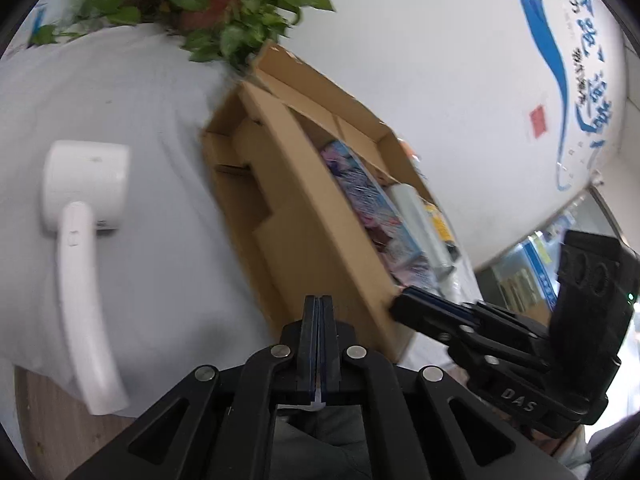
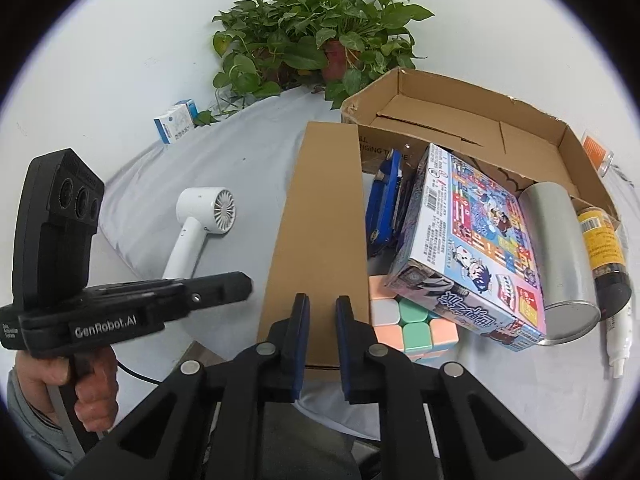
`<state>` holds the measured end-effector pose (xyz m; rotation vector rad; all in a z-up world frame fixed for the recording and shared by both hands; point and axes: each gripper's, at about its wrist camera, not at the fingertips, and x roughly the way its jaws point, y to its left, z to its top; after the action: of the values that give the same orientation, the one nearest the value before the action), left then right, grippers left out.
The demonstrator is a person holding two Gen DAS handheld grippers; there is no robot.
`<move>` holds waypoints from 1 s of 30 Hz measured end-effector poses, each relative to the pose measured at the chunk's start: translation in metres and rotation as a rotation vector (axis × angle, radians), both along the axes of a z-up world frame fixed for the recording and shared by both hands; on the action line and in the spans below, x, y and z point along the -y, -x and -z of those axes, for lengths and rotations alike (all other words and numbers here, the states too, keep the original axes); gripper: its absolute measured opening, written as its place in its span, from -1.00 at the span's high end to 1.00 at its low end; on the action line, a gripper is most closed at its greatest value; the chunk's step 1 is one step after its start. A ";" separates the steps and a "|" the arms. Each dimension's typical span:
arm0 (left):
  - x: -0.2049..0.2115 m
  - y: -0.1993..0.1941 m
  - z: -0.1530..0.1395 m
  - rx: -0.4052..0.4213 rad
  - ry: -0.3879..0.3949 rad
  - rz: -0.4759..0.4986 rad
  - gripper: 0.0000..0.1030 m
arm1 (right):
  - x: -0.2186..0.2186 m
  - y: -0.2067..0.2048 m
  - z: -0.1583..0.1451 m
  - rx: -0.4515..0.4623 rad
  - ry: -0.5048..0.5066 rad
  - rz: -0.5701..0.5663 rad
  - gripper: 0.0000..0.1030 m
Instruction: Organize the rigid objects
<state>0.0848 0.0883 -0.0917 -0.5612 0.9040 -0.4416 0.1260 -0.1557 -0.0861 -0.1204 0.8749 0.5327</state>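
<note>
Far left on my right-wrist view, my left gripper hangs over the cloth-covered counter, its jaws pressed together on nothing; the left-wrist view confirms they are closed and empty. Just past it lies the white hair dryer on the cloth, flat on its side, outside the box. A small blue-and-white carton sits further back, near the potted plant. Moving right, the cardboard box stands open, one flap folded out toward me. My right gripper hovers at that flap's near edge, jaws parted with a narrow gap, holding nothing. Inside the box: a blue case on edge, a pastel puzzle cube, the colourful game box tilted over the cube, then a silver can. A dark bottle lies on the can's right.
</note>
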 end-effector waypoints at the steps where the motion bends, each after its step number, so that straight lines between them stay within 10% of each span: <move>1: -0.006 -0.006 0.007 -0.019 0.014 -0.007 0.75 | -0.001 0.001 0.000 0.009 0.012 0.007 0.76; 3: -0.004 -0.013 0.017 -0.048 0.028 -0.021 0.04 | -0.001 0.001 0.000 0.028 0.038 0.019 0.76; 8: -0.013 0.012 0.037 -0.085 0.055 0.000 -0.13 | 0.003 -0.003 0.001 0.061 0.088 0.049 0.76; 14: -0.009 -0.014 0.067 -0.132 0.136 -0.004 -0.09 | 0.005 0.002 -0.005 0.089 0.083 -0.027 0.71; 30: 0.013 -0.042 0.076 -0.169 0.071 -0.021 0.26 | -0.028 0.004 -0.005 0.134 0.278 -0.135 -0.31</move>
<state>0.1266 0.0755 -0.1680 -0.6797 1.0460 -0.4131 0.1221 -0.1273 -0.0806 -0.4657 0.8095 0.5200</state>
